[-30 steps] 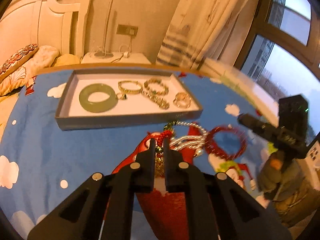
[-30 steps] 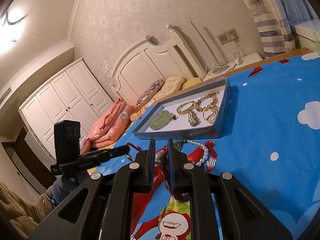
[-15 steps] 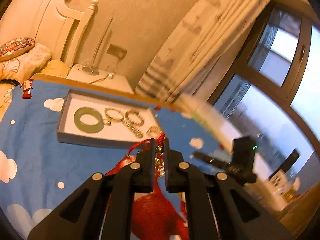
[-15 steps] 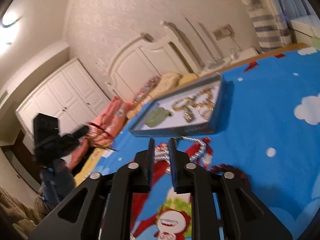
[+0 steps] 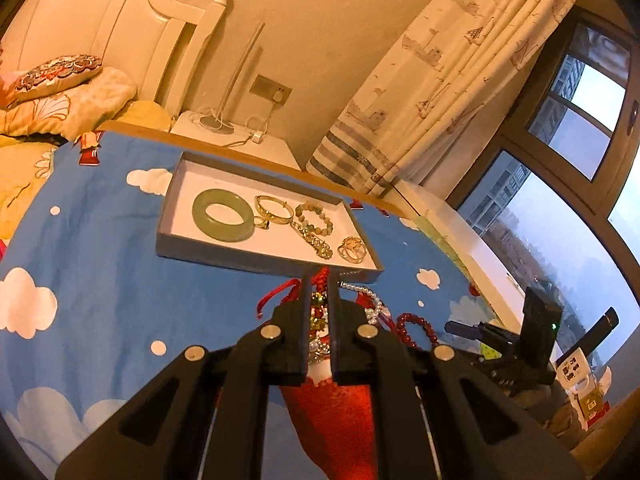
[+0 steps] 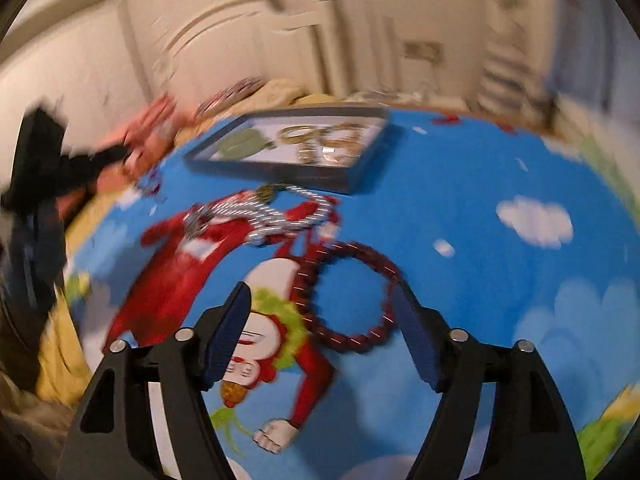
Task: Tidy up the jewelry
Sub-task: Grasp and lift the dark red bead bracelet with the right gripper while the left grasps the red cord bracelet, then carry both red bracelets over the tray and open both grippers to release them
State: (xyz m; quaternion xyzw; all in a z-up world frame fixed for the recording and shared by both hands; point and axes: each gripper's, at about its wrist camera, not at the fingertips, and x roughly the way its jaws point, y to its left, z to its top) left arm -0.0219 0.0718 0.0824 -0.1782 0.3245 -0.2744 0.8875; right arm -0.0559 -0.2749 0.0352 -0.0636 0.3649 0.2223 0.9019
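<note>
A grey tray [image 5: 224, 254] on the blue cartoon bedspread holds a green jade bangle [image 5: 222, 214], a gold bangle [image 5: 273, 209], a bead bracelet [image 5: 314, 218] and rings [image 5: 352, 249]. My left gripper [image 5: 319, 286] is shut on a red-cord charm with gold and green beads [image 5: 319, 312], held just in front of the tray. A pearl strand [image 5: 370, 300] and a dark red bead bracelet [image 5: 414, 330] lie below. In the blurred right wrist view, my right gripper [image 6: 322, 300] is open above the red bead bracelet [image 6: 348, 296]; the pearls [image 6: 272, 216] and tray [image 6: 352, 178] lie beyond.
A bed headboard [image 5: 100, 28] and pillows [image 5: 52, 84] are at the left, a nightstand [image 5: 236, 140] and a curtain [image 5: 432, 80] behind the tray, and a window [image 5: 560, 200] at the right. The other gripper shows at the lower right [image 5: 520, 344].
My right gripper has opened and swung down over the red bead bracelet. My left gripper stays shut on the charm and has lifted it toward the tray's front edge.
</note>
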